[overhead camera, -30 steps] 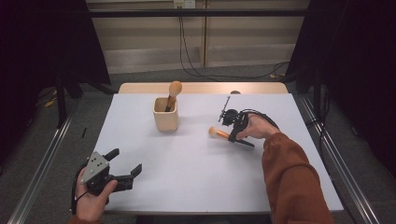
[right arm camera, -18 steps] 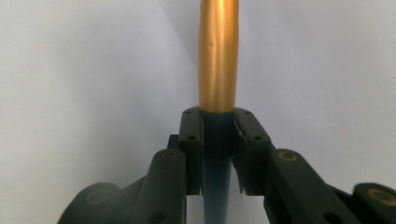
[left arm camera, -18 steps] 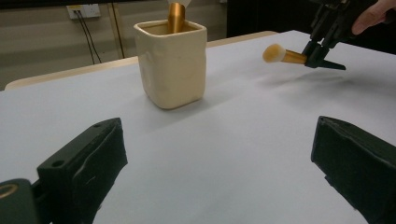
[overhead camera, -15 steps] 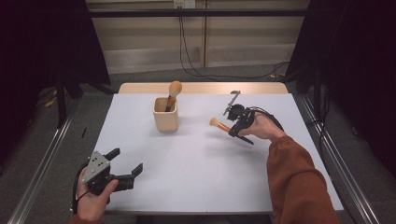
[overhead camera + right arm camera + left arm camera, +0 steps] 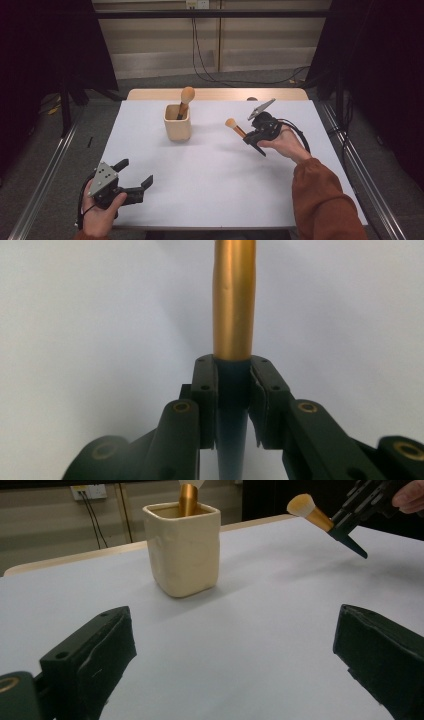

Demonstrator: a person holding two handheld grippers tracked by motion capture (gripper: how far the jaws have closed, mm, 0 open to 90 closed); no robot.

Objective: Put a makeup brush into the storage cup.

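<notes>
A cream square cup (image 5: 177,123) (image 5: 184,547) stands at the table's back middle with one makeup brush (image 5: 185,99) upright in it. My right gripper (image 5: 250,138) is shut on a second makeup brush (image 5: 234,127) (image 5: 310,512) and holds it in the air right of the cup, bristle head toward the cup. In the right gripper view the gold handle (image 5: 234,300) runs up from between the closed jaws. My left gripper (image 5: 135,181) rests open at the table's front left corner, jaws spread wide with nothing between them.
The white table (image 5: 215,190) has a wooden strip along its back edge (image 5: 215,94). Metal rails (image 5: 45,170) run along the floor on both sides. Cables hang on the wall behind (image 5: 200,45).
My right gripper has lifted the second brush off the table and carried it up and slightly back. The left gripper has stayed still.
</notes>
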